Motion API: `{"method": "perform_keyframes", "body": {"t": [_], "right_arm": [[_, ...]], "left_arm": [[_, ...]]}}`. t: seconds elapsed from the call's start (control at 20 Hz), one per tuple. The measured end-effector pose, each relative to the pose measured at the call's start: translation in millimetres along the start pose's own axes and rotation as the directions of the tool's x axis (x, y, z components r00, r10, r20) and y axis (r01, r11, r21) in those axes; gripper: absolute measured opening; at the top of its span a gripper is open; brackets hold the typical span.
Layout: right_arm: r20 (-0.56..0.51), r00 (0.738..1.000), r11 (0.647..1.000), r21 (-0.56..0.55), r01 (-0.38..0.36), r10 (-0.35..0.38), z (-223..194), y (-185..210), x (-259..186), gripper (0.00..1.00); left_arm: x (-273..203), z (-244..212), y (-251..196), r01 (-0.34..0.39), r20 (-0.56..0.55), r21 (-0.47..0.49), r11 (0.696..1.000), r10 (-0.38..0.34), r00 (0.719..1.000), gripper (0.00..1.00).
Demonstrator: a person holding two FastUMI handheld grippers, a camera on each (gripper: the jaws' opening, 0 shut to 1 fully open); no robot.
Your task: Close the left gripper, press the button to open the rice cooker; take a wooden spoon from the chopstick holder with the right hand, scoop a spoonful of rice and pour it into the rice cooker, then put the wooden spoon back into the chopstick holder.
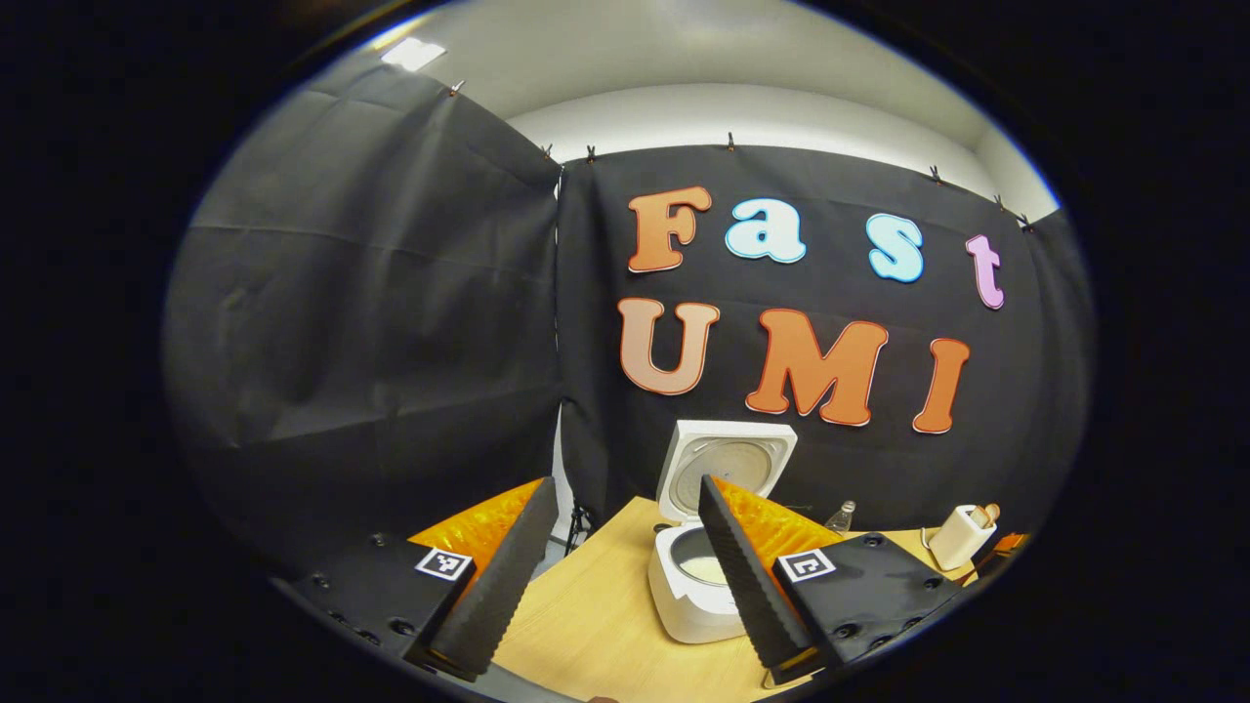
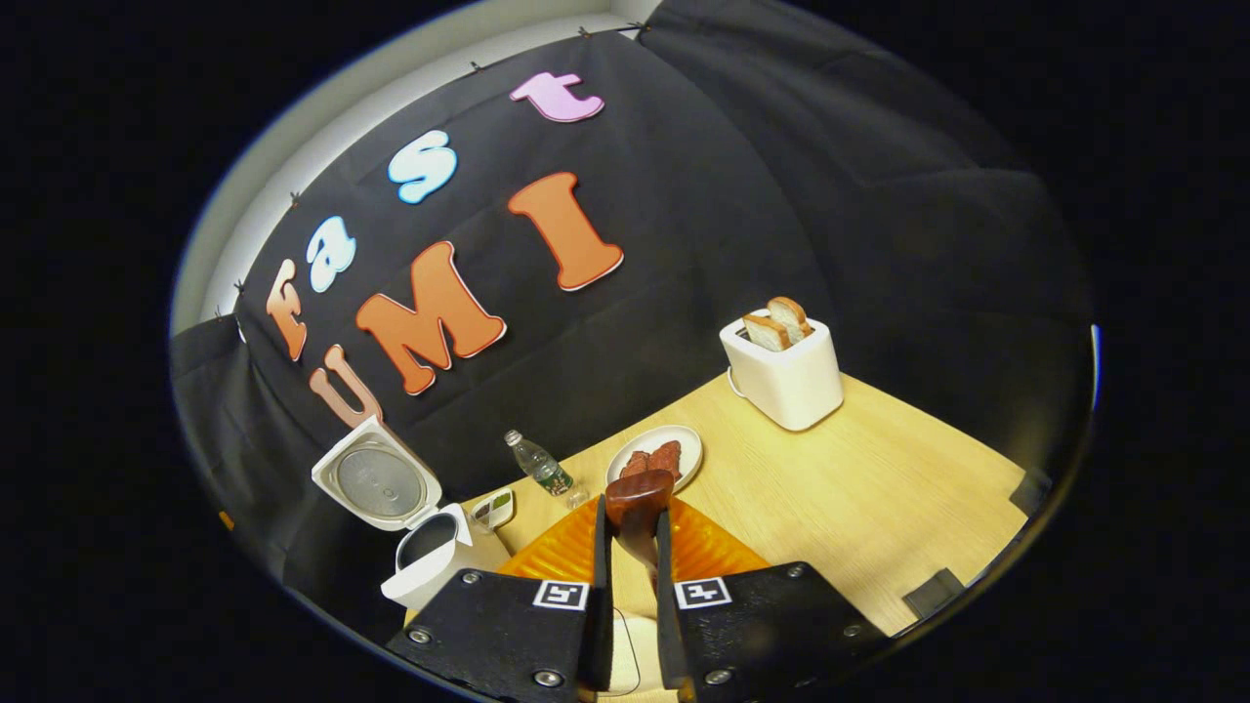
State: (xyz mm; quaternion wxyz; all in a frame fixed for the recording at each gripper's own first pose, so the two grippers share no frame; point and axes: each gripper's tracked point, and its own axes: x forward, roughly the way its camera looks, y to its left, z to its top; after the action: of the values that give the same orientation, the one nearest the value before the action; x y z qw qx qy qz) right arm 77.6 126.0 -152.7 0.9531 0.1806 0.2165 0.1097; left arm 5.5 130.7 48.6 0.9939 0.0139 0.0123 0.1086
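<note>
The white rice cooker [image 1: 684,610] stands on the wooden table with its lid [image 1: 728,467] raised, and pale rice [image 1: 705,568] lies in the pot. My left gripper [image 1: 625,485] hangs open before it, jaws wide apart with nothing between them. The right gripper [image 2: 630,527] is shut on the handle of a dark wooden spoon [image 2: 637,500], whose bowl sticks out past the fingertips. In the right gripper view the open rice cooker [image 2: 430,561] sits at the lower left. I see no rice in the spoon bowl.
A white toaster [image 2: 781,376] with two bread slices stands at the back right, also seen as the toaster [image 1: 962,535]. A plate [image 2: 684,439] of reddish food, a plastic bottle [image 2: 542,467] and a small white dish [image 2: 493,508] lie between toaster and cooker. Bare table [image 2: 879,498] spreads right.
</note>
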Motion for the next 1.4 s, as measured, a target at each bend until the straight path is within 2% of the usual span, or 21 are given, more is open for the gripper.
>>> {"method": "perform_keyframes", "body": {"t": [0.3,0.55,0.85,1.05,1.25,1.4], "right_arm": [[0.011,0.996,0.994,-0.058,-0.091,0.092,-11,65,-26,0.18],[-0.022,0.995,0.984,-0.146,-0.102,0.1,-54,96,-21,0.18],[-0.024,1.0,0.955,-0.295,-0.005,-0.002,-112,89,11,0.18],[-0.009,0.999,0.941,-0.335,0.045,-0.051,-139,84,22,0.18],[0.069,0.996,0.933,-0.351,0.075,-0.054,-149,85,25,0.18],[0.07,0.996,0.957,-0.28,0.08,-0.062,-169,81,27,0.18]], "left_arm": [[15,0,4,0.049,0.003,0.013,0.999,-0.049,0.999,0.99],[26,-1,14,0.082,-0.005,0.044,0.996,-0.082,0.997,0.98],[35,-12,24,0.131,-0.036,0.034,0.991,-0.13,0.991,0.98],[44,-16,33,0.154,-0.042,0.031,0.988,-0.153,0.987,0.98],[52,-22,40,0.176,-0.057,0.042,0.984,-0.173,0.983,0.98],[58,-30,42,0.191,-0.071,0.045,0.981,-0.188,0.98,0.98]]}}
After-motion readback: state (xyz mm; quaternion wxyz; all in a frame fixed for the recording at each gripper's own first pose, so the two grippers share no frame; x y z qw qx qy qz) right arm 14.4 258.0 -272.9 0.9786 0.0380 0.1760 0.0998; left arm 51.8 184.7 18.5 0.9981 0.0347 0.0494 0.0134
